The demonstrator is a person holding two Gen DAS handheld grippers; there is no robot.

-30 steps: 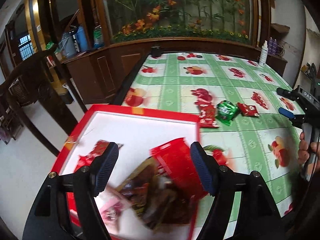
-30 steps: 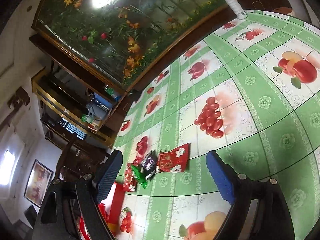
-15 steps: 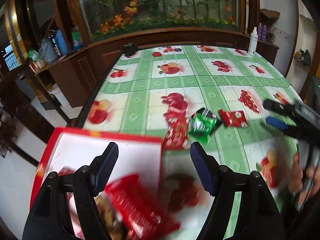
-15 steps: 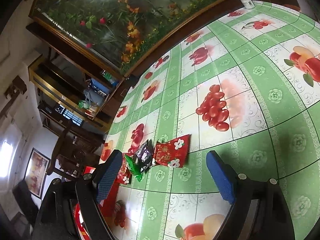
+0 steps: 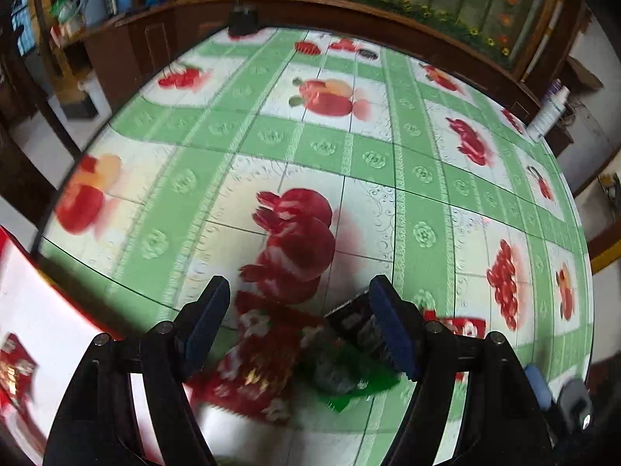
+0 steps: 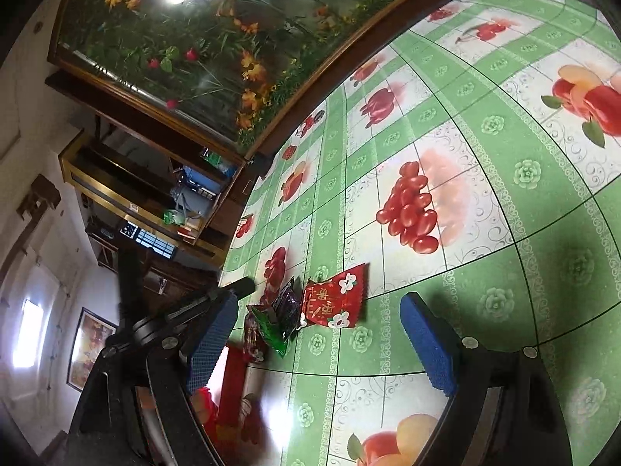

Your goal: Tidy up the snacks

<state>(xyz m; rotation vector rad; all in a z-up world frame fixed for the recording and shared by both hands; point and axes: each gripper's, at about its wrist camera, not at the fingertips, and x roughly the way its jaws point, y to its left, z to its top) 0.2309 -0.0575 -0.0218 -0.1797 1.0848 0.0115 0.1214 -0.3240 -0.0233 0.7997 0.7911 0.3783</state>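
Swung from the red tray [image 5: 35, 303] to the table [image 5: 349, 163], the left claw [image 5: 299, 326] hung wide and empty over the red packet [image 5: 260, 365], nearer than the right claw [image 6: 322, 334].

**Blurred packets, cropped tray**

In the left wrist view the red packet [image 5: 252, 372] and green packet [image 5: 349, 380] are smeared; their print is unreadable. The red tray [image 5: 58, 334] is cut off at the left edge, its contents blurred.

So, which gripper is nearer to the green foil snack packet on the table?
Left. The left gripper hangs right over the green foil snack packet, open fingers on either side of it. The right gripper is open and farther back, the packet ahead of it.
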